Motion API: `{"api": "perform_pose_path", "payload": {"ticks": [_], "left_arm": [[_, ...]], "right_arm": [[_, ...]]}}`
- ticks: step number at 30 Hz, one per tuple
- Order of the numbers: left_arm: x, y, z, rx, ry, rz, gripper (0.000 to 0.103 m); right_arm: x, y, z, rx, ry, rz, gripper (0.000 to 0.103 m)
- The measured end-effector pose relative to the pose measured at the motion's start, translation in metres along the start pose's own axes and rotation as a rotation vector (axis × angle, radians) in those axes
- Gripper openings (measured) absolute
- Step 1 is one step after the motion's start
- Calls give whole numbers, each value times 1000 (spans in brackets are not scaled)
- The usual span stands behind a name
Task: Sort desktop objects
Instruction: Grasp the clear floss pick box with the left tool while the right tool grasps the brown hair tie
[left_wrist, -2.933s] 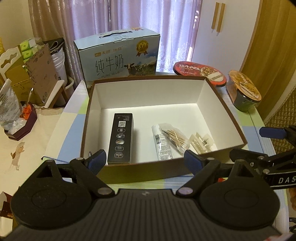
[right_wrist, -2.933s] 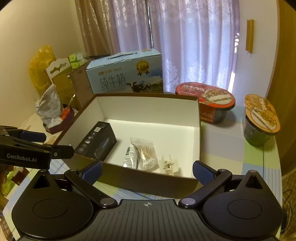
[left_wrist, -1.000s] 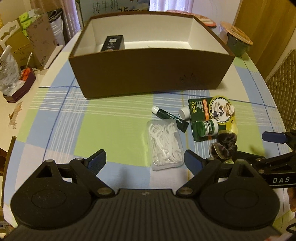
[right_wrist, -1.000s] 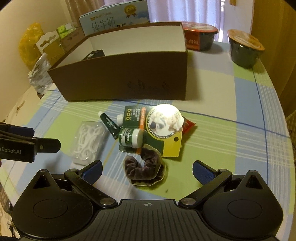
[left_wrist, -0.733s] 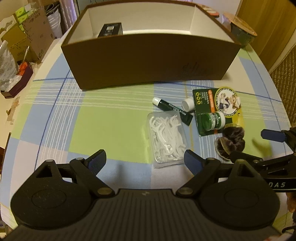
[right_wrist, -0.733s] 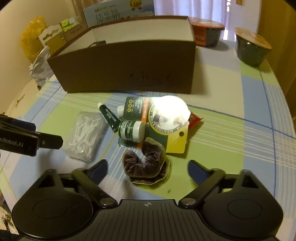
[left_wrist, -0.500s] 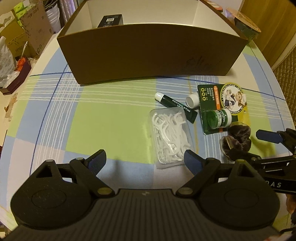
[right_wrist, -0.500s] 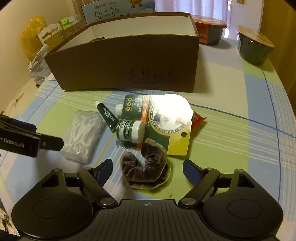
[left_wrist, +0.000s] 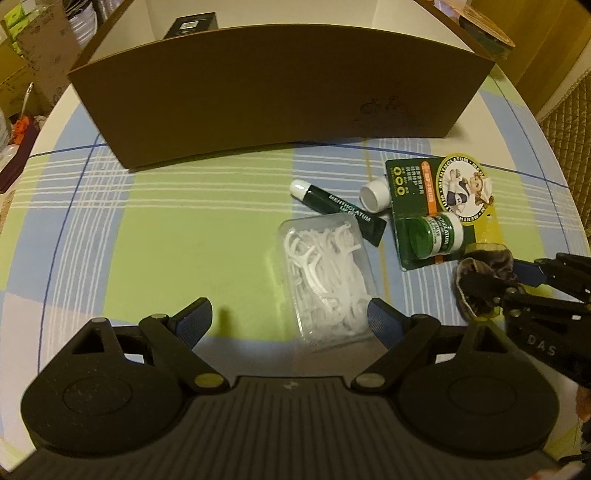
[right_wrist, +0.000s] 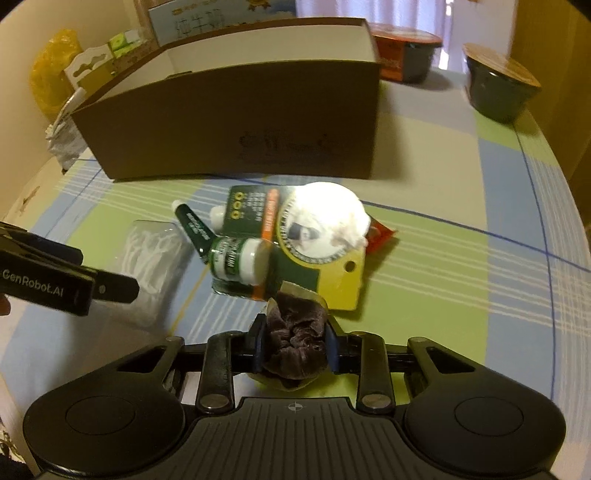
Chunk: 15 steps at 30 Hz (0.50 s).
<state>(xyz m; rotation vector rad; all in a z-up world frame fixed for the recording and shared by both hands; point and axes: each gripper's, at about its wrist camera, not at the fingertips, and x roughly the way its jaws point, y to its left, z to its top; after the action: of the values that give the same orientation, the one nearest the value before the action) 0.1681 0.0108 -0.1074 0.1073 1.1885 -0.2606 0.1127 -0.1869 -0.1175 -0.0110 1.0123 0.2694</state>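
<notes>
My right gripper (right_wrist: 294, 347) is shut on a dark brown velvet scrunchie (right_wrist: 297, 339), which also shows at the right of the left wrist view (left_wrist: 484, 271). My left gripper (left_wrist: 291, 317) is open and empty, its right finger beside a clear case of white floss picks (left_wrist: 327, 280). A green Mentholatum blister card (left_wrist: 439, 199) with a small green jar (left_wrist: 434, 236), a dark green lip balm tube (left_wrist: 338, 210) and a white cap (left_wrist: 375, 194) lie on the checked tablecloth before the brown cardboard box (left_wrist: 280, 99).
The box (right_wrist: 236, 125) holds a black carton (left_wrist: 190, 26) at its far left. Two instant noodle bowls (right_wrist: 498, 88) stand behind it on the right. A milk carton (right_wrist: 221, 14) and clutter stand at the back left. The table edge curves at the right.
Both grippers came down from over the box to the table. My right gripper closed on the scrunchie. My left gripper moved nearer the floss case and stays open.
</notes>
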Motion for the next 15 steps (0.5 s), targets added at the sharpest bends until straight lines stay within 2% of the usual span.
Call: {"api": "perform_pose_path", "payload": {"ticks": [8, 13, 14, 15], "left_arm": [[13, -13, 11, 45, -4, -27, 88], [25, -18, 14, 72, 3, -35, 76], [27, -18, 15, 75, 6, -37, 67], [28, -18, 14, 82, 5, -41, 65]], "right_arm": [[-8, -13, -1, 59, 17, -15, 28], [-7, -17, -1, 71, 24, -20, 28], [-8, -17, -2, 72, 24, -19, 28], [-8, -17, -2, 71, 25, -19, 28]]}}
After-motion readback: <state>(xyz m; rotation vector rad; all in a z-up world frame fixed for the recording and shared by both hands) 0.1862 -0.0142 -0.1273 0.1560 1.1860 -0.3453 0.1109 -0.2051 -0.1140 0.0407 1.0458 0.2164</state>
